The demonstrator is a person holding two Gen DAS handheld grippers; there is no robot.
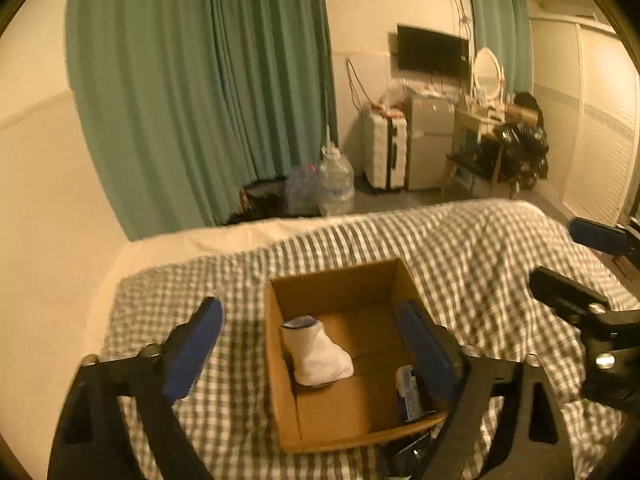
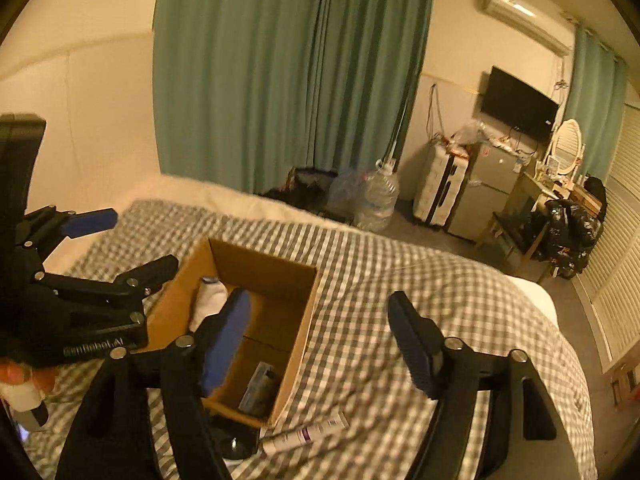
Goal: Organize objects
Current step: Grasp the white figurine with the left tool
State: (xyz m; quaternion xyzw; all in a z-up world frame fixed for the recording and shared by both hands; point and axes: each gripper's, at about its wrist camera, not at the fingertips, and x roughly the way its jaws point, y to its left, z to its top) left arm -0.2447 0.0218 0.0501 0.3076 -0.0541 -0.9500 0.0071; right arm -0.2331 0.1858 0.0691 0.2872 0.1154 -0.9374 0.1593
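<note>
Both tongs, left tongs [image 1: 308, 344] and right tongs [image 2: 320, 340], gape empty above the box [image 2: 276, 276]. Next, grip the tube [image 2: 304, 434] just beside the box mid-body.

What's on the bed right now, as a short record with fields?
surface: gingham bedspread
container: open cardboard box
in box: white sock, small packet
outside box: white tube on the bedspread beside the box's near corner
left tongs: open, empty
right tongs: open, empty
</note>
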